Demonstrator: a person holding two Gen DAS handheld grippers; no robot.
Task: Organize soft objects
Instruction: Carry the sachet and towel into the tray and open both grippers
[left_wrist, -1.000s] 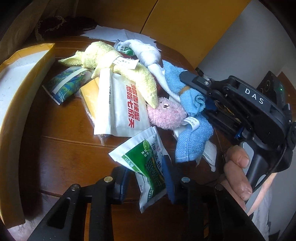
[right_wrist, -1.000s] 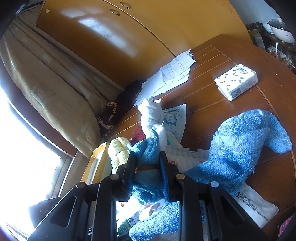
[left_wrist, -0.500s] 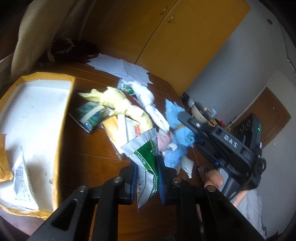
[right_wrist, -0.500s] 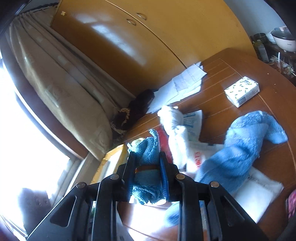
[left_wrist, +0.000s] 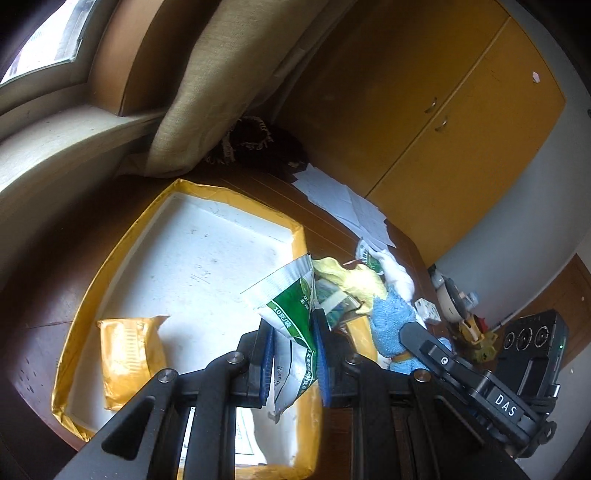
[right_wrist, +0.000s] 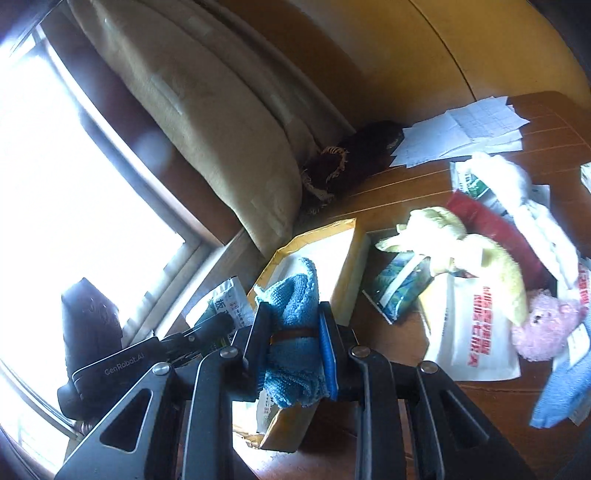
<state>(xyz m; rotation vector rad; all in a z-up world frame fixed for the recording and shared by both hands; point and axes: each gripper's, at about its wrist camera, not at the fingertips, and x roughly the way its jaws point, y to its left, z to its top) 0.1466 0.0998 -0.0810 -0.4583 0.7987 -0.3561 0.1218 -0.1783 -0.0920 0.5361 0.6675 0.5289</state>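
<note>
My left gripper (left_wrist: 293, 354) is shut on a green and white packet (left_wrist: 291, 306), held in the air over the right side of a shallow yellow-rimmed white box (left_wrist: 110, 251). A yellow packet (left_wrist: 127, 356) lies inside the box. My right gripper (right_wrist: 293, 345) is shut on a rolled blue towel (right_wrist: 295, 325) with a brown band, hanging over the same box (right_wrist: 347, 266). In the left wrist view the right gripper (left_wrist: 417, 339) with its blue towel (left_wrist: 393, 321) shows at the right. In the right wrist view the left gripper (right_wrist: 218, 325) and its packet (right_wrist: 225, 299) show at the left.
On the wooden table (right_wrist: 480, 406) to the right lie a yellow towel (right_wrist: 476, 251), a white cloth (right_wrist: 517, 192), a pink plush (right_wrist: 543, 328), another blue towel (right_wrist: 565, 395) and several packets. Papers (right_wrist: 461, 133) lie at the back. A curtain (right_wrist: 207, 122) and window flank the box.
Both grippers have risen and swung left, away from the pile and over the yellow-rimmed box, each still carrying its item. The left gripper's jaws have drawn closer on the packet.
</note>
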